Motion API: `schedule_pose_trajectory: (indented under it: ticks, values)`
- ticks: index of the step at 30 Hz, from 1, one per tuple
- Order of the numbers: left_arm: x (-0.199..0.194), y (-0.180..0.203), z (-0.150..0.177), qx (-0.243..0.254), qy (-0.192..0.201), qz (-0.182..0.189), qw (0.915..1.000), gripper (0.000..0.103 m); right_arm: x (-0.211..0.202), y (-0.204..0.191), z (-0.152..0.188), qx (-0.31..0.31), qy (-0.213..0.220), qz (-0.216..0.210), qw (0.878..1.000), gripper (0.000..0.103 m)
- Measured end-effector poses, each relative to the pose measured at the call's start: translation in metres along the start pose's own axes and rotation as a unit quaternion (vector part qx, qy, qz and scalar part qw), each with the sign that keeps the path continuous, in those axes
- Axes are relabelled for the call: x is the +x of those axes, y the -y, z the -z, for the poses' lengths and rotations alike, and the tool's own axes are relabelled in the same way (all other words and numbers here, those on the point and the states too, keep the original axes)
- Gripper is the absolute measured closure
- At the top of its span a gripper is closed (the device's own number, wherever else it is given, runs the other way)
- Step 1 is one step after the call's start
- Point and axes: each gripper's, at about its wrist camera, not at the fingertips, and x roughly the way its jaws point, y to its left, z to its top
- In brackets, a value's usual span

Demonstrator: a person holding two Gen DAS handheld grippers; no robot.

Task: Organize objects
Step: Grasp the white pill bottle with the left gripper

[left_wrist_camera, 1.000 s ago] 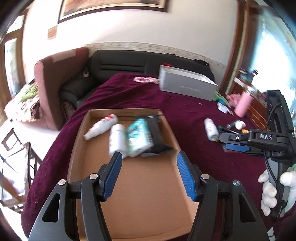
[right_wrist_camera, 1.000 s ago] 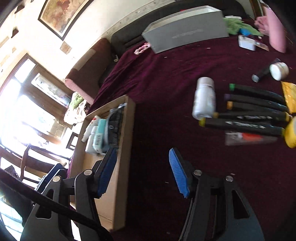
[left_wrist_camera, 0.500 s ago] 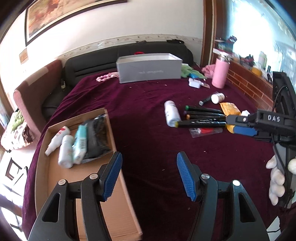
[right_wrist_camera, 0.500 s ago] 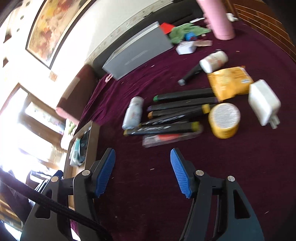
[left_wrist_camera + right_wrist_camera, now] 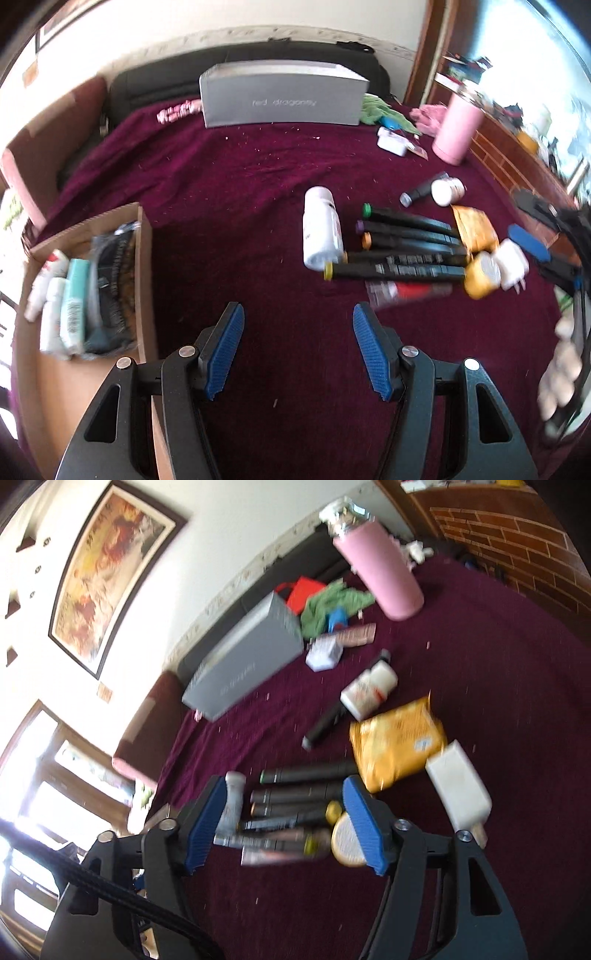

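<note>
A cardboard box [image 5: 144,258] at the left holds bottles and a dark pouch [image 5: 110,280]. On the maroon cloth lie a white bottle [image 5: 320,232], several black markers [image 5: 406,236], a red tube [image 5: 410,290], a yellow jar [image 5: 480,273], a white charger [image 5: 511,264] and a yellow packet [image 5: 474,229]. My left gripper [image 5: 298,354] is open and empty above bare cloth, near the box. My right gripper [image 5: 284,827] is open and empty, hovering over the markers [image 5: 295,797] and yellow jar [image 5: 345,840].
A grey box [image 5: 280,96] stands at the back. A pink tumbler [image 5: 458,133], green cloth [image 5: 380,110], a small white jar [image 5: 447,190] and a dark tube [image 5: 421,190] lie at the right. A sofa is behind, a brick ledge to the right.
Both grippers have swung right, away from the cardboard box toward the pile of markers. The right gripper has come down close over the markers. Both stay open.
</note>
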Motion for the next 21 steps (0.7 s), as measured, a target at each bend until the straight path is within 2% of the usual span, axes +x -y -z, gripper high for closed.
schedule_pose_trajectory:
  ticks: [4, 8, 12, 16, 18, 19, 20, 21]
  values:
    - [0.022, 0.002, -0.019, -0.005, 0.005, 0.004, 1.0000, 0.048, 0.000, 0.010, -0.003, 0.000, 0.012, -0.006, 1.000, 0.035]
    - [0.048, -0.006, -0.047, -0.044, 0.014, -0.010, 0.9989, 0.048, 0.002, 0.021, -0.001, 0.012, 0.002, -0.002, 1.000, 0.035]
    - [0.073, 0.003, -0.062, -0.026, 0.004, -0.024, 0.9994, 0.047, 0.002, 0.018, -0.001, -0.003, 0.005, 0.003, 1.000, 0.035]
    - [0.089, 0.016, -0.063, 0.011, -0.009, -0.043, 0.9990, 0.047, 0.006, 0.015, 0.001, -0.009, -0.001, 0.002, 1.000, 0.030]
    - [0.099, 0.015, -0.062, 0.013, -0.023, -0.039, 0.9989, 0.048, 0.009, 0.016, 0.003, -0.005, -0.012, -0.005, 1.000, 0.030]
    - [0.102, 0.014, -0.062, 0.012, -0.030, -0.035, 0.9988, 0.049, 0.011, 0.016, 0.003, -0.003, -0.014, -0.006, 1.000, 0.030]
    - [0.101, 0.015, -0.062, 0.020, -0.019, -0.040, 0.9988, 0.054, 0.012, 0.016, 0.004, -0.003, -0.017, -0.006, 1.000, 0.030]
    - [0.101, 0.017, -0.062, 0.030, -0.020, -0.038, 0.9986, 0.064, 0.013, 0.015, 0.005, -0.004, -0.020, -0.006, 1.000, 0.030]
